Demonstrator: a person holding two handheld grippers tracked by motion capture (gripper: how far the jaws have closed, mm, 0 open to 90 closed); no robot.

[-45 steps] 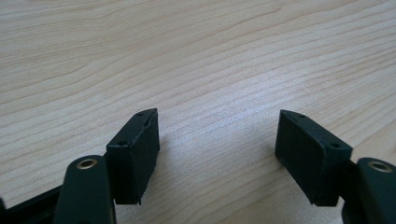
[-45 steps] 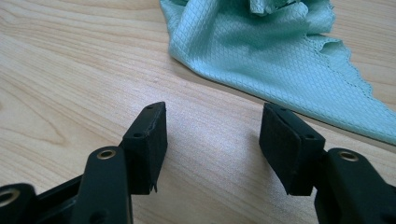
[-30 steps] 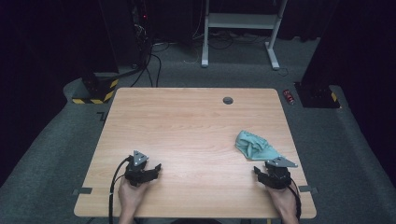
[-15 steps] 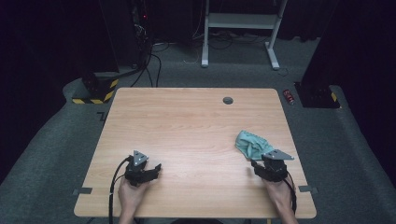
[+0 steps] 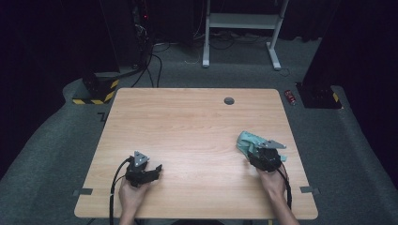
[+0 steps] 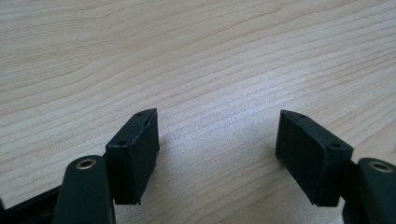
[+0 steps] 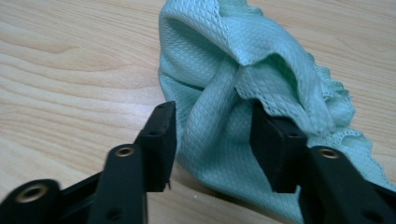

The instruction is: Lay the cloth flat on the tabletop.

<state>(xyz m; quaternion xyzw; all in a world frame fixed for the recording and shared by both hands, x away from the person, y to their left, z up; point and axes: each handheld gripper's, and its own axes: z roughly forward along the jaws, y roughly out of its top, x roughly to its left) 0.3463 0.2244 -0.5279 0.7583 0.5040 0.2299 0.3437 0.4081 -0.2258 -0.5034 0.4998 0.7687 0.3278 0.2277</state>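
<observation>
From the high view, a crumpled mint-green waffle-weave cloth [image 5: 247, 140] lies on the light wooden bench [image 5: 187, 126] close to its right edge, nearer the front than the back. The right gripper [image 5: 259, 152] sits right at the cloth's front side. The left gripper [image 5: 151, 171] rests near the front-left corner, well apart from the cloth.

In the left gripper view, the left gripper [image 6: 217, 154] has its jaws spread wide over bare wood grain, nothing between them.

In the right gripper view, the right gripper [image 7: 212, 140] has just been closing its jaws; a fold of the cloth [image 7: 261, 70] bulges between them, the right pad against the fabric, the left just beside it.
</observation>
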